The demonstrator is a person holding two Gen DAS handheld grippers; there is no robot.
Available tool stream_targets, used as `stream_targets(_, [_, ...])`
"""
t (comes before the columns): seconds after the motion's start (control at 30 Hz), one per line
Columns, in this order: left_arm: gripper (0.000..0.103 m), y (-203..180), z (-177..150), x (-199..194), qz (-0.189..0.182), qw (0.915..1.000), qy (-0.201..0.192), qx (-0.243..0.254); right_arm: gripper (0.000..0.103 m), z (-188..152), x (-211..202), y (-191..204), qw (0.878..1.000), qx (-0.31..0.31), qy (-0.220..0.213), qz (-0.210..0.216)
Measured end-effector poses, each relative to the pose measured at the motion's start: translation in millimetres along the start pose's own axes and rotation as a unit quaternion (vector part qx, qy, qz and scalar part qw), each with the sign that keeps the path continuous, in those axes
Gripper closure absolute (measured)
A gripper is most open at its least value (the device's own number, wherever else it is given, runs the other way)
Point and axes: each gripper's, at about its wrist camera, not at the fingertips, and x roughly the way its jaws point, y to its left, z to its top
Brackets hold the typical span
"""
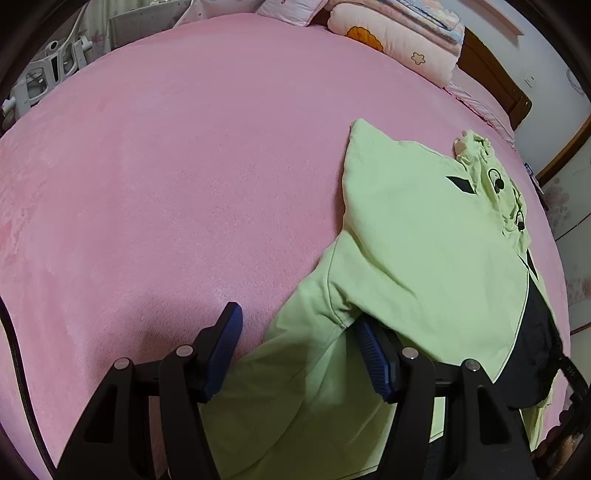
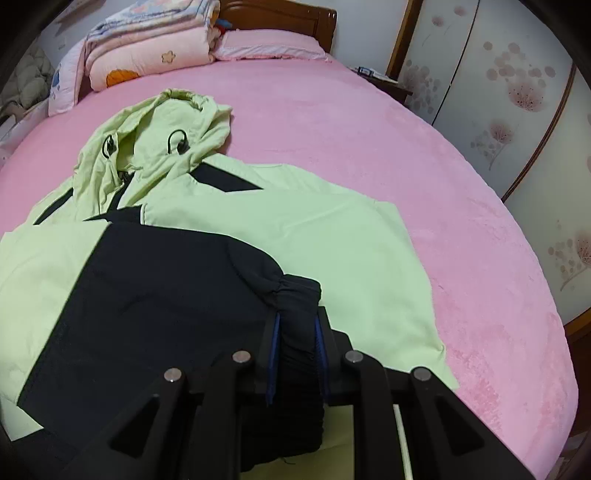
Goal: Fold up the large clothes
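1 jacket (image 2: 288,229) is lying on the pink bed (image 1: 166,166), light green with black panels, hood (image 2: 155,140) pointing toward the far end where the headboard (image 2: 280,14) is sitting. I'm counting 2 drawcord toggles on the hood, 1 stack of folded quilts (image 2: 147,40), and 1 flat pink pillow (image 2: 269,44) just right of that stack.

The right gripper (image 2: 295,354) is pinching the black elastic cuff (image 2: 299,295) of 1 sleeve between its 2 blue pads, jaws narrowed onto the bunched fabric, and that black sleeve is lying across the jacket's front.

The left gripper (image 1: 299,350) is sitting with its jaws spread about halfway. Green fabric of the other sleeve (image 1: 314,302) is running between them, and a fold is draping over the tip of the right-hand finger, but the pads aren't pressing on anything.

Room-wise, there's loads of bare blanket to the left of the jacket in the left wrist view, and a wide strip on the right before the bed edge and the flowered wardrobe doors (image 2: 517,92).

The near hem is getting cut off under both grippers, so I can't tell how it's lying. Some white plastic frame (image 1: 48,70) at far left is too warped to identify.
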Motion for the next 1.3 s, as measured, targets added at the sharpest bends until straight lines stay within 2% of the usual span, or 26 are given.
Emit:
stream_targets(0.13, [0.042, -6.2, -1.5, -3.6, -0.008, 0.9992, 0.023, 0.031, 0.086, 3.5, -12.6, 3.2, 0.999, -0.014, -0.038, -0.017])
stream_targets(0.23, [0.042, -5.5, 0.8, -20.6, -0.044, 0.997, 0.041, 0.048, 0.085, 2.3, 3.9, 11.1, 0.998, -0.045, -0.003, -0.038])
stream_targets(0.33, [0.042, -0.6, 16.1, -45.6, -0.064, 0.9969, 0.018, 0.043, 0.081, -0.9, 15.2, 9.5, 0.998, -0.05, 0.031, -0.033])
stream_targets(0.43, [0.042, -1.0, 38.3, -67.4, -0.074, 0.9964, -0.016, 0.039, 0.077, -3.6, 7.7, 2.6, 0.999, -0.036, 0.022, -0.026])
stream_targets(0.53, [0.042, -19.8, 60.1, -71.8, -0.077, 0.9948, -0.034, 0.057, 0.077, -5.3, -8.5, -2.9, 1.0, -0.012, 0.0, -0.012])
stream_targets(0.67, [0.043, -58.3, 67.0, -62.9, -0.1, 0.989, -0.032, 0.104, 0.071, -9.0, -35.8, -4.3, 0.998, 0.015, -0.026, 0.046])
stream_targets(0.73, [0.05, -80.0, 63.5, -51.2, -0.109, 0.9847, -0.017, 0.135, 0.071, -11.9, -47.5, -2.1, 0.996, 0.022, -0.037, 0.083])
stream_targets(0.77, [0.053, -90.2, 58.9, -43.4, -0.109, 0.9825, -0.008, 0.151, 0.071, -11.9, -51.6, 0.1, 0.992, 0.028, -0.038, 0.116])
stream_targets(0.87, [0.054, -111.2, 45.1, -13.3, -0.088, 0.9802, 0.025, 0.176, 0.071, -18.7, -51.6, 12.0, 0.979, 0.032, -0.012, 0.202])
stream_targets(0.93, [0.059, -112.5, 34.8, 8.5, -0.055, 0.9805, 0.052, 0.181, 0.071, -24.7, -45.9, 22.2, 0.974, 0.021, 0.005, 0.224])
stream_targets(1.0, [0.077, -107.2, 29.6, 29.0, -0.004, 0.9806, 0.067, 0.184, 0.071, -31.9, -38.9, 35.3, 0.977, -0.004, 0.016, 0.211])
stream_targets(1.03, [0.081, -103.5, 29.7, 35.5, 0.01, 0.9806, 0.069, 0.183, 0.071, -35.7, -35.4, 39.0, 0.979, -0.015, 0.021, 0.203])
stream_targets(1.1, [0.094, -88.2, 33.7, 44.2, 0.005, 0.9846, 0.074, 0.158, 0.071, -43.4, -25.5, 44.0, 0.984, -0.036, 0.032, 0.173])
stream_targets(1.17, [0.096, -74.9, 40.1, 45.5, -0.016, 0.9876, 0.083, 0.132, 0.071, -50.5, -15.7, 42.5, 0.989, -0.051, 0.037, 0.135])
stream_targets(1.2, [0.096, -71.7, 42.0, 44.6, -0.024, 0.9878, 0.086, 0.128, 0.071, -52.4, -13.0, 39.8, 0.99, -0.051, 0.039, 0.129])
stream_targets(1.27, [0.096, -69.6, 47.2, 42.0, -0.033, 0.9868, 0.089, 0.131, 0.071, -52.9, -11.9, 30.8, 0.988, -0.036, 0.043, 0.142])
stream_targets(1.3, [0.092, -70.4, 47.1, 38.3, -0.036, 0.9863, 0.088, 0.135, 0.071, -51.1, -13.8, 26.8, 0.987, -0.027, 0.045, 0.15])
